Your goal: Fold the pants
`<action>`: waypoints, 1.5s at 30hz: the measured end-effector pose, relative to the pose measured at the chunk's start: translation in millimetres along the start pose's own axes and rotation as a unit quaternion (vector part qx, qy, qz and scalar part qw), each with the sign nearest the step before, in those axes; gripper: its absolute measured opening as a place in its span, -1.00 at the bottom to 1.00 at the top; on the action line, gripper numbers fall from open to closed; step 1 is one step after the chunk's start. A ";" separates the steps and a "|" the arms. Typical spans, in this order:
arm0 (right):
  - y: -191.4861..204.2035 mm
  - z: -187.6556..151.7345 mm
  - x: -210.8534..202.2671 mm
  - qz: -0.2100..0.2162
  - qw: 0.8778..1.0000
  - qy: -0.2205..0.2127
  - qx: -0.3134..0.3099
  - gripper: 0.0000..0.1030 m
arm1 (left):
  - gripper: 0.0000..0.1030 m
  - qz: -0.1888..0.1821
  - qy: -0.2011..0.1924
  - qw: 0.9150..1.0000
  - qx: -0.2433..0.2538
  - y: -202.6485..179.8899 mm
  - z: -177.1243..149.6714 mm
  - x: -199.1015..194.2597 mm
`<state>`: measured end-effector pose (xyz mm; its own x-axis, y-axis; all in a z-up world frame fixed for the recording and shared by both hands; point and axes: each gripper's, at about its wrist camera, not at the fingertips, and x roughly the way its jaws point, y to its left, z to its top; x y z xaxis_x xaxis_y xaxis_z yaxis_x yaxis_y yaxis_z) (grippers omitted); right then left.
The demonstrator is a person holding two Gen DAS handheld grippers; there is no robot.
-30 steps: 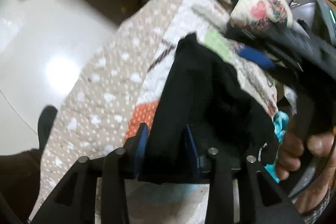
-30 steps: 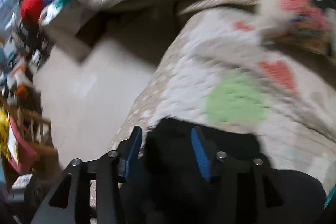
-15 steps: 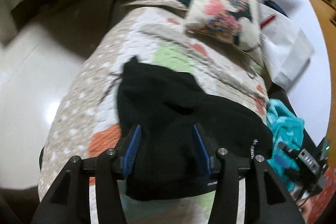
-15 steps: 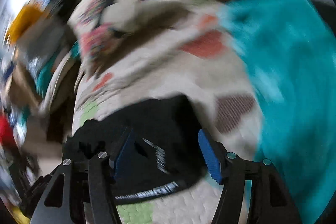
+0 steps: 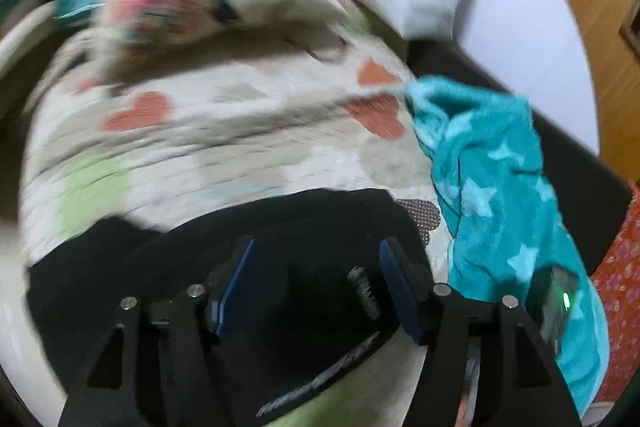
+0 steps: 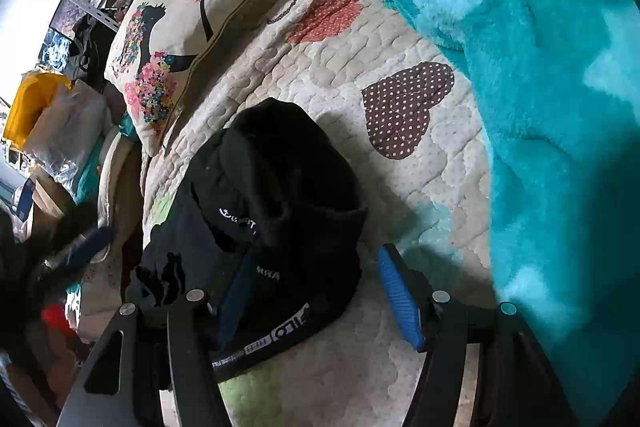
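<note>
The black pants lie bunched on a quilted bedspread with heart patches; white lettering shows on the fabric and waistband. They also show in the left wrist view, blurred. My left gripper is open, hovering right over the black cloth, nothing pinched between its blue pads. My right gripper is open at the waistband end; its left pad lies over the cloth, its right pad over bare quilt.
A teal star-print fleece blanket lies to the right of the pants, also in the left wrist view. A floral cushion lies behind them. Clutter and a yellow bin sit off the bed's left side.
Both grippers let go of the pants and opened wide. The pants dropped onto the quilt. Both views swung right toward the teal blanket.
</note>
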<state>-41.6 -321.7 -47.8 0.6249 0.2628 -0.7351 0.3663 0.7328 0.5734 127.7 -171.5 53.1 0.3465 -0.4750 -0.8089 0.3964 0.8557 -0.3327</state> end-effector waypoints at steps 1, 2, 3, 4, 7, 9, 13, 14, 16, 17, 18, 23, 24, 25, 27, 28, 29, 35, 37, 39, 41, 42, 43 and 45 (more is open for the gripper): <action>-2.3 -1.0 2.9 0.004 1.000 0.002 0.004 0.32 | 0.21 0.004 0.014 1.000 0.008 -7.2 10.0 17.8; -3.6 -0.2 4.5 0.008 1.000 0.004 0.007 0.32 | 0.21 0.007 0.027 1.000 0.014 -13.0 19.2 35.2; -5.8 -0.7 8.6 0.013 1.000 0.006 0.013 0.32 | 0.21 0.006 0.039 0.999 0.017 -17.4 26.3 50.1; -7.5 -1.0 11.0 0.014 1.000 0.006 0.016 0.32 | 0.21 0.005 0.051 0.999 0.020 -21.5 32.8 65.3; -10.3 0.2 16.2 0.021 1.000 0.001 0.020 0.32 | 0.21 0.003 0.095 0.995 0.038 -33.4 43.1 107.7; -7.6 1.2 19.2 0.022 1.000 -0.004 0.011 0.35 | 0.21 0.017 0.129 0.990 0.057 -42.6 43.3 132.5; 2.0 4.1 26.6 0.026 1.000 -0.002 -0.011 0.23 | -0.24 0.063 0.149 0.979 0.121 -56.4 36.2 148.7; 5.1 5.0 28.2 0.028 0.999 0.001 -0.019 -0.12 | -0.36 0.071 0.147 0.978 0.131 -56.8 34.1 146.6; 8.7 6.5 30.4 0.038 0.999 0.012 -0.027 -0.38 | -0.52 0.053 0.139 0.981 0.121 -49.9 32.1 135.6; 11.3 6.8 28.8 0.037 0.999 0.009 -0.033 -0.46 | -0.56 0.044 0.131 0.985 0.107 -44.0 31.8 125.4; 15.3 6.7 26.0 0.037 0.998 0.005 -0.043 -0.49 | -0.57 0.038 0.123 0.987 0.098 -39.8 31.2 116.3; 54.2 0.6 3.1 0.052 0.992 -0.018 -0.115 -0.56 | -0.60 -0.011 0.059 0.997 0.040 -7.1 26.5 38.9; 66.0 -2.5 -3.2 0.058 0.989 -0.021 -0.132 -0.57 | -0.60 -0.019 0.048 0.998 0.030 0.2 24.7 24.8; 74.5 -4.9 -7.7 0.063 0.987 -0.022 -0.145 -0.58 | -0.60 -0.028 0.036 0.999 0.018 9.2 22.6 9.2; 99.9 -13.1 -17.5 0.072 0.980 -0.025 -0.184 -0.58 | -0.60 -0.045 0.010 0.999 -0.012 33.0 16.7 -21.7; 114.2 -19.1 -21.1 0.076 0.975 -0.024 -0.207 -0.58 | -0.60 -0.050 -0.002 0.998 -0.025 43.6 13.4 -35.4; 128.8 -25.6 -23.4 0.081 0.970 -0.021 -0.230 -0.58 | -0.60 -0.055 -0.017 0.997 -0.044 61.2 5.1 -53.4; 218.5 -78.4 1.1 0.093 0.928 0.024 -0.361 -0.59 | -0.60 -0.078 -0.062 0.981 -0.169 161.2 -40.6 -95.9; 242.7 -104.5 15.4 0.084 0.906 0.035 -0.413 -0.59 | -0.56 -0.084 -0.068 0.970 -0.217 199.5 -62.3 -97.0; 260.4 -131.0 29.1 0.070 0.883 0.042 -0.463 -0.58 | -0.48 -0.084 -0.069 0.959 -0.263 231.9 -82.2 -92.7; 274.0 -159.9 47.4 0.045 0.851 0.042 -0.522 -0.49 | -0.35 -0.084 -0.062 0.949 -0.299 254.2 -97.7 -85.6; 277.2 -174.0 57.8 0.031 0.834 0.043 -0.549 -0.46 | -0.21 -0.076 -0.061 0.944 -0.314 262.4 -104.8 -83.4; 276.2 -181.3 62.5 0.024 0.826 0.045 -0.561 -0.33 | -0.20 -0.071 -0.062 0.941 -0.325 268.4 -109.2 -82.7; 272.3 -199.1 78.5 0.005 0.805 0.058 -0.590 -0.19 | -0.18 -0.102 -0.055 0.932 -0.343 278.7 -113.8 -80.8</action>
<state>-30.1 23.5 -21.4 0.5294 0.2792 -0.8011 -0.5923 0.7977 -0.1134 113.4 128.7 -29.4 0.4238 -0.6280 -0.6526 -0.1600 0.6573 -0.7364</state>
